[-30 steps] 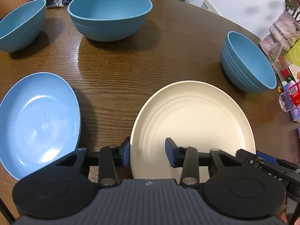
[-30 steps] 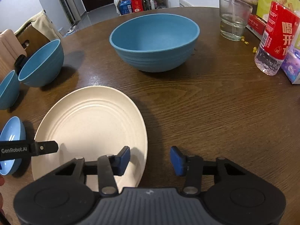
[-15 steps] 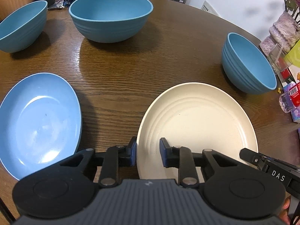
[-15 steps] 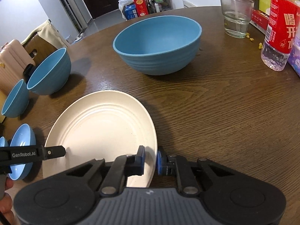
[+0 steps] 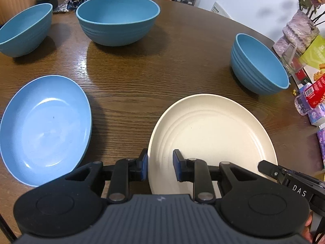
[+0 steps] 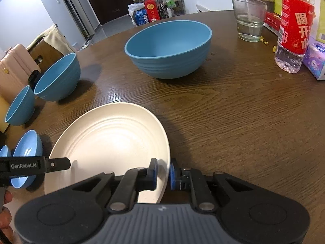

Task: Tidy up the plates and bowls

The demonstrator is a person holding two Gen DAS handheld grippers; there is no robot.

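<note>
1. My left gripper [image 5: 159,165] clamps the left rim of the round cream ridged plate [image 5: 211,140]: one blue pad sits outside the rim, the other inside on the plate's face.
2. My right gripper [image 6: 162,172] pinches the opposite, right rim of that cream plate [image 6: 109,146], its blue pads pressed on either side of the thin edge.
3. So both of my jaws are closed on the same plate, which is at the near edge of the dark round wooden table [image 5: 162,77], straight in front of me.
4. In the left wrist view, the tip of the right gripper reaches in from the lower right onto the plate's rim; in the right wrist view, the tip of my left one comes in from the left.
5. A shallow round light-blue plate [image 5: 44,128] lies flat on the table to the left of the cream plate, apart from it.
6. A large deep blue ridged bowl [image 5: 117,18] stands upright far across the table.
7. A medium blue bowl [image 5: 24,28] stands at the far left, near the table's edge.
8. Another blue ridged bowl [image 5: 260,63] stands to the right, just beyond the cream plate.
9. A clear drinking glass [image 6: 248,18] and a clear plastic bottle with a red label [image 6: 292,32] stand at the right side of the table.
</note>
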